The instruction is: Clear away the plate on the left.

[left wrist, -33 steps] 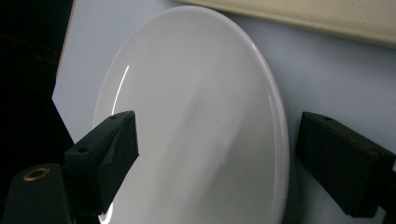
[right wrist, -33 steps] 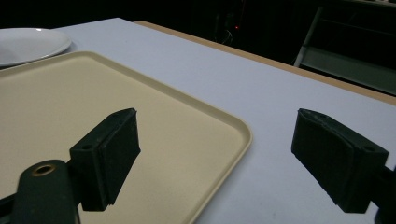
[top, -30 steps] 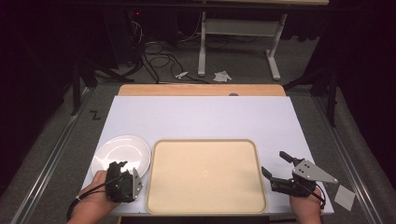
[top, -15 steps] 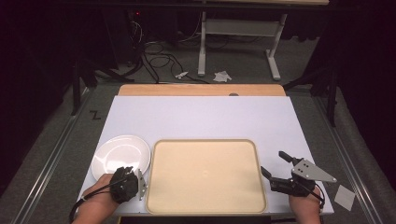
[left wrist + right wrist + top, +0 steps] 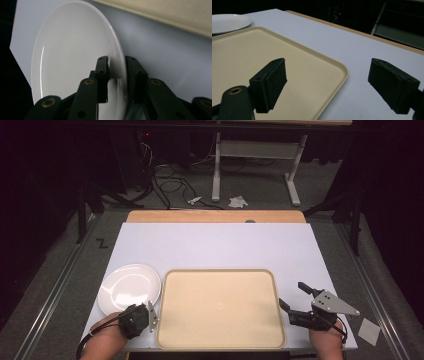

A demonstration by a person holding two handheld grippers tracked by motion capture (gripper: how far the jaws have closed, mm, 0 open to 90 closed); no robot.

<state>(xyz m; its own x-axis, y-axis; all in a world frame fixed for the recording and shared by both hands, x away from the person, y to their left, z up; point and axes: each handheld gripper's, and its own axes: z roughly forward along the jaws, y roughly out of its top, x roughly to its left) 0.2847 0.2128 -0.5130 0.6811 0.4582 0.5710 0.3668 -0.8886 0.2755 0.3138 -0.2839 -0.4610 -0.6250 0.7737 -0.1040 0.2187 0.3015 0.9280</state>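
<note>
White china sits between my left fingers [image 5: 102,75] now: the left gripper [image 5: 136,320] has slid back toward me since a second ago, off the middle of the plate [image 5: 127,287] to its near rim, and the fingers straddle that edge. They look nearly clamped, though I can't tell for sure whether both pads touch. The plate lies flat on the table [image 5: 215,245], just left of the beige tray [image 5: 220,307]. My right gripper [image 5: 295,307] has stayed spread wide, grasping nothing, at the tray's right edge. I judge a lift onto the tray comes next.
</note>
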